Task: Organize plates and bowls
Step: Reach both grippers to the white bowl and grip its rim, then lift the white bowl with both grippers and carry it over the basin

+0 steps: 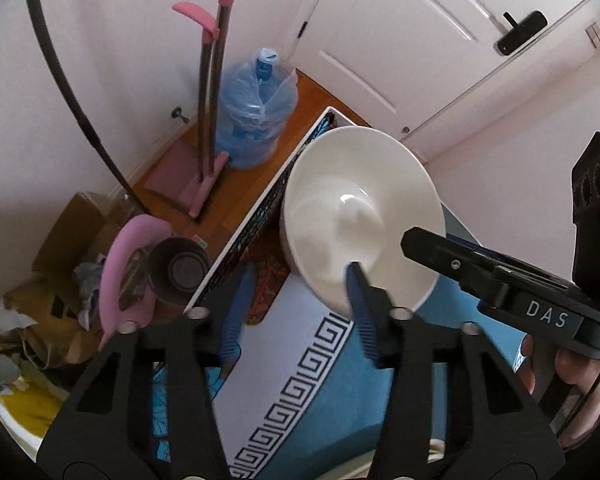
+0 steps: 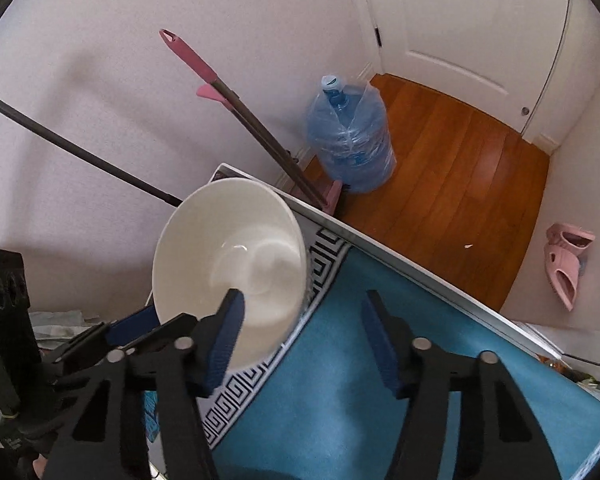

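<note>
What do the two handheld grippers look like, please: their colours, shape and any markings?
Both the left gripper and the right gripper have matte black angular fingers with triangular cut-outs, silver pivot pins and ribbed blue pads. The right gripper's black body carries white "DAS" lettering.

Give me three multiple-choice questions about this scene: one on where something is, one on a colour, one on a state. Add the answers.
1. Where does the water jug stand? A on the table; B on the wooden floor; C on a chair.
2. What colour is the bowl? A white; B red; C black.
3. The bowl is: A upside down; B full of soup; C upright and empty.
Answers: B, it stands on the boards near the door; A, it is white all over; C, its bare inside faces up.
</note>
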Action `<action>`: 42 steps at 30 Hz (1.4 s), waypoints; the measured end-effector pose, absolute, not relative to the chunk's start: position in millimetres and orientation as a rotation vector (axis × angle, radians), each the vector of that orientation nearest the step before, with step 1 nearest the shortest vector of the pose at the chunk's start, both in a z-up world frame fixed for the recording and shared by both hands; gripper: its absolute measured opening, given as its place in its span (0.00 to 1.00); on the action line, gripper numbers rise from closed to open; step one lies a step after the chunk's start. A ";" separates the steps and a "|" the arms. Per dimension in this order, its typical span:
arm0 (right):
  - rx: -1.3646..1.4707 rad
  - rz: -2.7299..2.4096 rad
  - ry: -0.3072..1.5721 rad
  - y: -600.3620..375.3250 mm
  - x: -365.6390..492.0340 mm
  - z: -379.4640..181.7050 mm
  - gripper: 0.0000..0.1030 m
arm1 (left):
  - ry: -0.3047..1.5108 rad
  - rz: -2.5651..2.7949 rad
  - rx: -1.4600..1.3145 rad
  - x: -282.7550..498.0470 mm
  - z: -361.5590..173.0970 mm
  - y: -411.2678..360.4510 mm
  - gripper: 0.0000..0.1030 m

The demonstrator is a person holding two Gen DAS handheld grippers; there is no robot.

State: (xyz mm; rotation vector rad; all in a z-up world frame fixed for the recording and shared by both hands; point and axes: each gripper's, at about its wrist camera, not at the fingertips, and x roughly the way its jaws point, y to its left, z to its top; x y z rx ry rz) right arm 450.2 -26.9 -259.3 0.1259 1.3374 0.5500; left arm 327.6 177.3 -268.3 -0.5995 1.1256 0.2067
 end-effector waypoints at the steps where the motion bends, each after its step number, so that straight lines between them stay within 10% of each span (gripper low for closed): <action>1: 0.126 0.554 1.338 -24.8 451.1 -260.9 0.44 | 1.126 0.202 -0.604 329.6 -270.3 178.1 0.33; 7: 0.113 0.546 1.348 -14.7 453.3 -270.5 0.15 | 1.116 0.191 -0.584 335.9 -272.0 175.6 0.21; 24: 0.207 0.474 1.204 -55.8 407.9 -221.6 0.14 | 1.012 0.106 -0.389 313.3 -204.0 128.1 0.20; 42: 0.350 -0.010 0.972 -266.8 207.8 -108.1 0.14 | 0.984 -0.382 -0.154 251.8 -123.7 -110.3 0.20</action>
